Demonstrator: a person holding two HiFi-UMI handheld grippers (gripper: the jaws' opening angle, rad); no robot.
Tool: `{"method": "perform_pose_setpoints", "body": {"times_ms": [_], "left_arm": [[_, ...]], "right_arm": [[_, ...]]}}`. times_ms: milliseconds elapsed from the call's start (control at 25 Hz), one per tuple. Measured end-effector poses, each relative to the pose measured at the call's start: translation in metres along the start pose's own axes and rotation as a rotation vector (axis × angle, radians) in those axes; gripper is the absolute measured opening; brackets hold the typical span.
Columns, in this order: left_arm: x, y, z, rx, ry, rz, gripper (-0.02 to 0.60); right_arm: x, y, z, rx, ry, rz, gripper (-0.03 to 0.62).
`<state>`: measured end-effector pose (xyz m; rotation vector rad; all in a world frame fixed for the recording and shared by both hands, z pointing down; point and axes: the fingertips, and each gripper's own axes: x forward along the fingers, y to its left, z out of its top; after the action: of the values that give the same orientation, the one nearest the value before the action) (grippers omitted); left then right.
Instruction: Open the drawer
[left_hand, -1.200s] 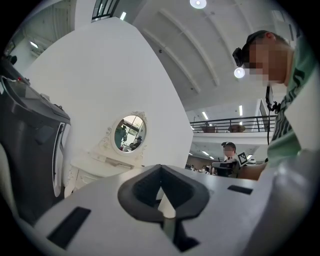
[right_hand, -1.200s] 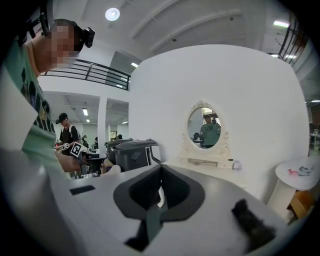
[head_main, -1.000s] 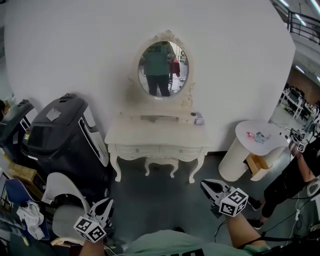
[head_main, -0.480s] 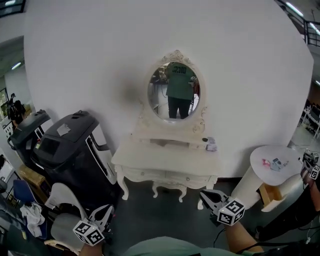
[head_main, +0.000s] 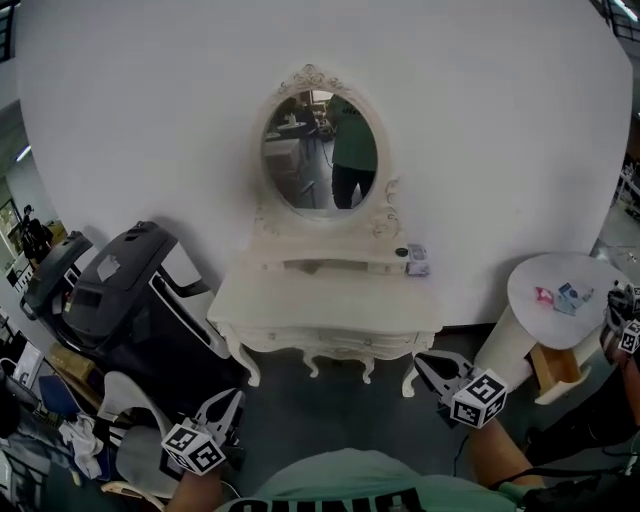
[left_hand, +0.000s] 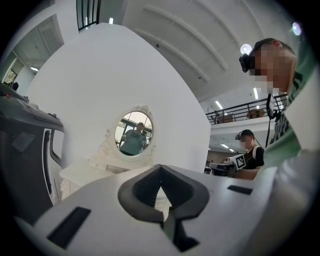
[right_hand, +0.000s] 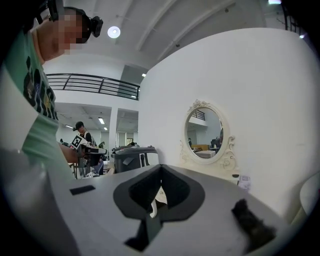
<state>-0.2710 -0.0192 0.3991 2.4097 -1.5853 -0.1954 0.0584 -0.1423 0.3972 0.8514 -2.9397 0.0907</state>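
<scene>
A white dressing table (head_main: 330, 300) with an oval mirror (head_main: 318, 140) stands against the white wall. Its drawer fronts (head_main: 325, 340) run along the carved apron and are closed. My left gripper (head_main: 225, 405) is low at the left, well short of the table, with its jaws shut and nothing in them. My right gripper (head_main: 428, 365) is near the table's front right leg, also shut and empty. In the left gripper view the shut left gripper (left_hand: 160, 167) points at the mirror (left_hand: 133, 133). The right gripper (right_hand: 161, 167) sees the mirror (right_hand: 206, 134) from the side.
A black machine (head_main: 120, 290) stands left of the table, with a white seat (head_main: 130, 400) in front of it. A round white side table (head_main: 565, 290) with small items is at the right. A small box (head_main: 418, 260) lies on the dressing table's shelf. Another person (left_hand: 248, 150) holds grippers nearby.
The dressing table has come nearer and larger in the head view. Both grippers have travelled forward towards it, still shut.
</scene>
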Motion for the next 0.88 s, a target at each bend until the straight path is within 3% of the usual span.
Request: {"method": "perform_pose_setpoints", "body": {"times_ms": [400,560,720,880], "left_arm": [[0.074,0.012,-0.004,-0.009,0.05,-0.106,0.009],[0.103,0.044,-0.001,-0.025,0.055,-0.185,0.009],[0.138,0.085,0.013,-0.032,0.053,-0.285,0.009],[0.155,0.135,0.046,0.019,0.058,-0.344,0.009]], "right_arm": [[-0.001,-0.046,-0.022,0.052,0.027,-0.102,0.011],[0.02,-0.049,-0.014,0.018,0.03,-0.162,0.011],[0.038,-0.055,-0.009,0.029,0.036,-0.278,0.011],[0.083,-0.048,0.005,0.042,0.024,-0.338,0.011]]}}
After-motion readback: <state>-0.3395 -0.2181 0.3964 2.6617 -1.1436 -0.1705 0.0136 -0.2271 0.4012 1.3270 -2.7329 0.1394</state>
